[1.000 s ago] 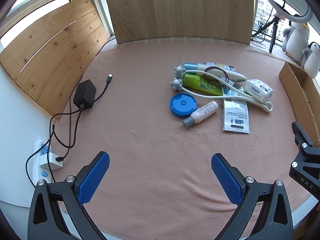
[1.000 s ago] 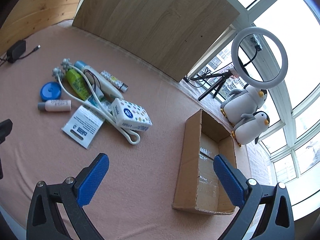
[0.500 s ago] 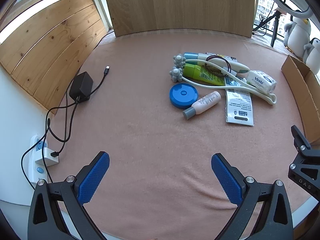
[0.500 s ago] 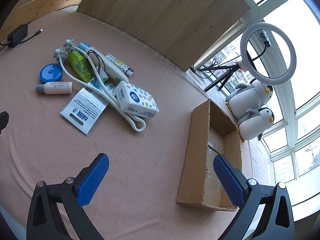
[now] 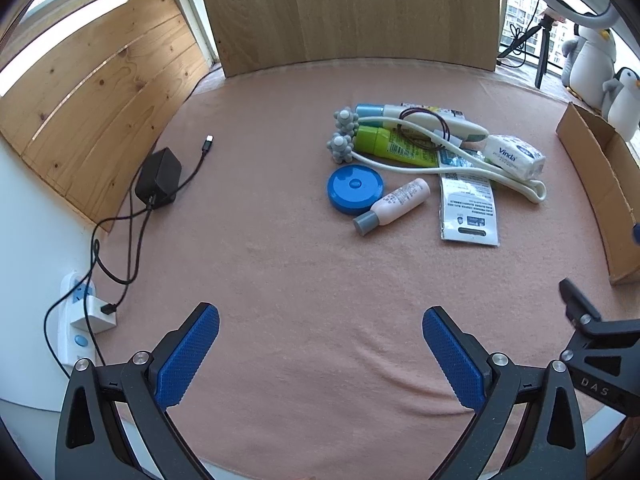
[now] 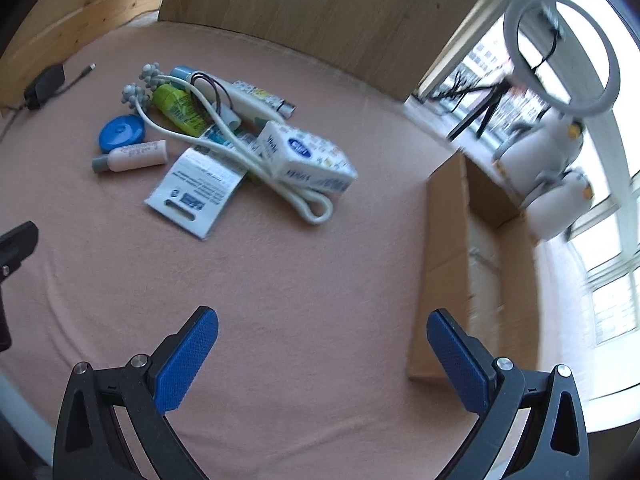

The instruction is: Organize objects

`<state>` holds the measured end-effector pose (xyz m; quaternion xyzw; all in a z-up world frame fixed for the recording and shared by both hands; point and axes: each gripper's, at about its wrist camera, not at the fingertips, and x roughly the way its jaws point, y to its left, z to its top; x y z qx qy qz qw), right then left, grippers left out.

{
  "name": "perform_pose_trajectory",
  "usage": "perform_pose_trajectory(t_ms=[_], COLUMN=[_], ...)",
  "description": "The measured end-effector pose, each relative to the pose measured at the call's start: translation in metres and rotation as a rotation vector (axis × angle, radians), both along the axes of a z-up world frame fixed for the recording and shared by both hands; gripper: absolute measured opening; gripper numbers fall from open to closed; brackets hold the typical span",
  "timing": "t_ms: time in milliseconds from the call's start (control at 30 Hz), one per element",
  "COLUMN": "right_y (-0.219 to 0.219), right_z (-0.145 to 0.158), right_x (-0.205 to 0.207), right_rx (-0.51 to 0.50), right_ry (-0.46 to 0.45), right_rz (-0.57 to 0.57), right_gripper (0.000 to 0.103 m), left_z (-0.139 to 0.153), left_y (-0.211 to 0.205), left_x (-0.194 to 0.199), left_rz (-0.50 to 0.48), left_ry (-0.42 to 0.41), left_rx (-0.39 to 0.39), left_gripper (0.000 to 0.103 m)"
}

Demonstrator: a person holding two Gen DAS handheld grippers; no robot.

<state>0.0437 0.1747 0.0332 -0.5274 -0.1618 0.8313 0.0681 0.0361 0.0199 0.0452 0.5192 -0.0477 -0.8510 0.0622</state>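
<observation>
A heap of small items lies on the pink cloth: a blue round tin (image 5: 355, 189) (image 6: 121, 132), a pink bottle (image 5: 392, 206) (image 6: 130, 157), a green tube (image 5: 394, 146) (image 6: 176, 109), a white massager cord with grey knobbed balls (image 5: 340, 146) (image 6: 248, 160), a Vinda tissue pack (image 5: 515, 157) (image 6: 306, 156) and a printed sachet (image 5: 469, 208) (image 6: 198, 192). An open cardboard box (image 5: 600, 184) (image 6: 476, 264) lies to the right. My left gripper (image 5: 320, 350) is open and holds nothing, well short of the heap. My right gripper (image 6: 322, 354) is open too, near the box's near corner.
A black charger (image 5: 158, 179) with its cable runs to a white power strip (image 5: 78, 320) at the left edge. Wooden panels (image 5: 344, 12) wall the back and left. Penguin plush toys (image 6: 548, 172) and a ring light (image 6: 560, 48) stand by the window beyond the box.
Both views have shifted: the heap and box sit closer and lower in frame, so both grippers have moved forward. The right view is now motion-blurred. Both stay open.
</observation>
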Motion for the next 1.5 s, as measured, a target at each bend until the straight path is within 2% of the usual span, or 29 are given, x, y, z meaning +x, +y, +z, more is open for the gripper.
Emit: perform_pose_trajectory(t_ms=[267, 400, 600, 933, 1267, 1500], right_y=[0.002, 0.002, 0.0, 0.001, 0.001, 0.003], right_z=[0.0, -0.001, -0.001, 0.0, -0.004, -0.003], right_x=[0.004, 0.004, 0.004, 0.003, 0.002, 0.002], right_rx=[-0.146, -0.169, -0.172, -0.169, -0.17, -0.183], right_ry=[-0.006, -0.021, -0.022, -0.024, -0.026, -0.009], right_rz=[-0.041, -0.046, -0.043, -0.045, -0.045, -0.053], right_gripper=[0.103, 0.103, 0.103, 0.103, 0.103, 0.103], left_z=[0.017, 0.018, 0.015, 0.012, 0.009, 0.013], left_y=[-0.002, -0.005, -0.006, -0.004, -0.008, -0.01], left_x=[0.004, 0.006, 0.009, 0.009, 0.006, 0.006], left_rz=[0.0, 0.001, -0.008, -0.007, 0.008, 0.023], left_ry=[0.033, 0.026, -0.042, -0.087, -0.097, -0.016], left_rx=[0.01, 0.033, 0.183, 0.274, 0.274, 0.166], left_gripper=[0.103, 0.103, 0.103, 0.103, 0.103, 0.103])
